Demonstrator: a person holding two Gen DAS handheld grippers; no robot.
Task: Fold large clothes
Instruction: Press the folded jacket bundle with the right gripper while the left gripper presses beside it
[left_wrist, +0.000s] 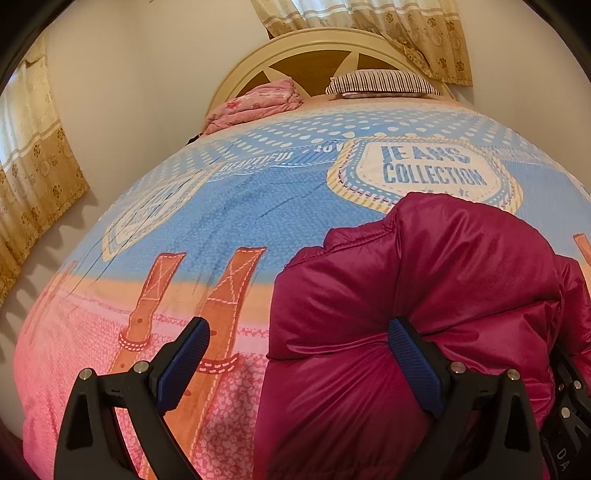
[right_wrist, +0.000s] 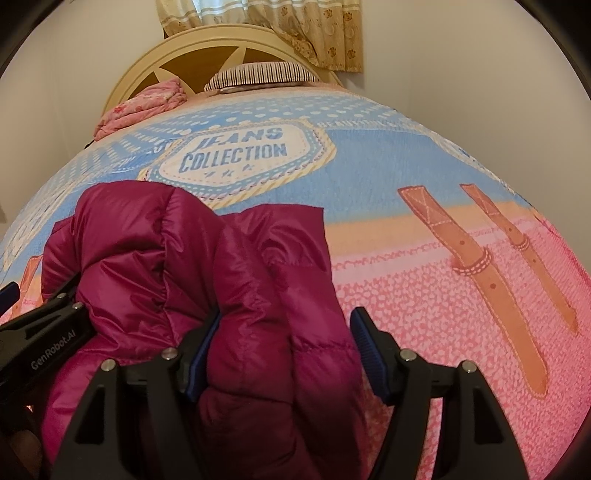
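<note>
A magenta puffer jacket (left_wrist: 424, 280) lies bunched on the bed near its front edge. My left gripper (left_wrist: 299, 363) is open wide. Its right finger (left_wrist: 413, 365) pushes into the jacket's side, while its left finger (left_wrist: 184, 362) hovers over bare bedspread. In the right wrist view a thick fold of the jacket (right_wrist: 155, 251) sits between the jaws of my right gripper (right_wrist: 286, 354). The left pad (right_wrist: 205, 354) is sunk in the fabric, and the right pad (right_wrist: 369, 354) stands at the fold's edge without squeezing it. The left gripper's black body (right_wrist: 40, 332) shows beside the jacket.
A blue and pink bedspread (left_wrist: 258, 206) printed with "JEANS COLLECTION" covers the bed. A folded pink quilt (left_wrist: 255, 103) and a striped pillow (left_wrist: 380, 83) lie by the wooden headboard (left_wrist: 306, 55). Curtains (left_wrist: 33, 166) hang on the left wall and behind the headboard.
</note>
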